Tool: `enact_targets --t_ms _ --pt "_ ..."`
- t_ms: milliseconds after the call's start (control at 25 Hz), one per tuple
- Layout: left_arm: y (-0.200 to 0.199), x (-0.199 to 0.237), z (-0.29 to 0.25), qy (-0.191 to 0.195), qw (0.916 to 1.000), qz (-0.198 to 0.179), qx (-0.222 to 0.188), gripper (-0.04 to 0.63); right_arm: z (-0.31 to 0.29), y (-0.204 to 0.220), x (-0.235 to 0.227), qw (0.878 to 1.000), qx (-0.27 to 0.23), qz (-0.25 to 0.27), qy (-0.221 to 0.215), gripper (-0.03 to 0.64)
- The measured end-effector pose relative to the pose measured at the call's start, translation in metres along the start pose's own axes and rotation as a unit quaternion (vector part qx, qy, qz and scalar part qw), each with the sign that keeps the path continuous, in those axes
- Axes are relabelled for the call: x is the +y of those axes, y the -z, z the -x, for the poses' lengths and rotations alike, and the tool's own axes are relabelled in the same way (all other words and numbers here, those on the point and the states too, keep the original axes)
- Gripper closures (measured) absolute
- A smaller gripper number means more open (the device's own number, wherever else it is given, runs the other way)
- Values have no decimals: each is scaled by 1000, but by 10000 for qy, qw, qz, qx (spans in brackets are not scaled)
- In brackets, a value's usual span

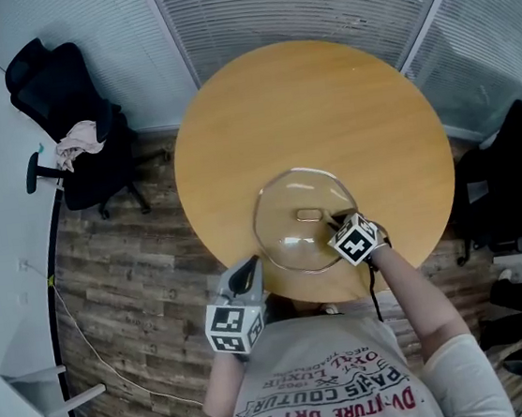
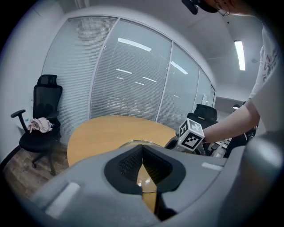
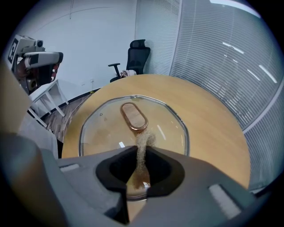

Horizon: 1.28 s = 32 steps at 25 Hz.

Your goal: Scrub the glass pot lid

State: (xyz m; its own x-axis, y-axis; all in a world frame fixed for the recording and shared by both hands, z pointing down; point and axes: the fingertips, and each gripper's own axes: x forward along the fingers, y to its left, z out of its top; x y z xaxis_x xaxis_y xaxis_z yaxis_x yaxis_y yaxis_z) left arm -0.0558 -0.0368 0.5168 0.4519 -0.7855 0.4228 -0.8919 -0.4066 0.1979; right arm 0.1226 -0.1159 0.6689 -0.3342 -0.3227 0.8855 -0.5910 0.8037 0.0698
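L tool (image 2: 142, 153) nearest, at counter (image 1: 322, 91) near edge: jaws pressed together, empty. R tool (image 3: 141, 155) clamped on thin scouring strip (image 3: 143, 141), seen only in right gripper view, over glass lid (image 3: 102, 128) lying flat on counter's near side.

Even, cool office light fills all 3 views, with only soft shadows. In the left gripper view a ceiling light strip (image 2: 240, 55) glows and repeats as bright streaks on the glass partition (image 2: 133, 84). Small white glints dot the glass pot lid (image 3: 168, 128). Both gripper views bow at dark, vignetted edges; the scouring pad (image 3: 141, 153) blurs near the lens.
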Motion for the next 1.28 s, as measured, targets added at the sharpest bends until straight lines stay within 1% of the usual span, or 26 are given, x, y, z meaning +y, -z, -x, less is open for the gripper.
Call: enact_targets --t_ms 120,480,600,800,960,1120,1280 --pt "0 -1 0 88 10000 -19 10 588 3 2 10 9997 76 -225 -54 558" --pt "-9 10 -16 411 9991 -108 13 588 2 -6 35 9986 250 -440 -183 558" --pt "-15 19 -24 550 9984 -148 10 588 0 -14 42 9981 320 -496 -191 558" --pt "-21 34 -34 795 9966 -224 38 588 -5 -21 51 9969 543 -562 -86 558" --pt "-27 44 -40 971 9949 -250 54 588 -9 -31 58 9963 658 -534 -165 557" --pt "-32 50 -49 1130 9930 -347 80 588 -13 -41 62 9958 656 -610 -206 557" --pt "-32 57 -55 1166 9926 -328 122 588 -17 -46 64 9952 636 -717 -209 557"
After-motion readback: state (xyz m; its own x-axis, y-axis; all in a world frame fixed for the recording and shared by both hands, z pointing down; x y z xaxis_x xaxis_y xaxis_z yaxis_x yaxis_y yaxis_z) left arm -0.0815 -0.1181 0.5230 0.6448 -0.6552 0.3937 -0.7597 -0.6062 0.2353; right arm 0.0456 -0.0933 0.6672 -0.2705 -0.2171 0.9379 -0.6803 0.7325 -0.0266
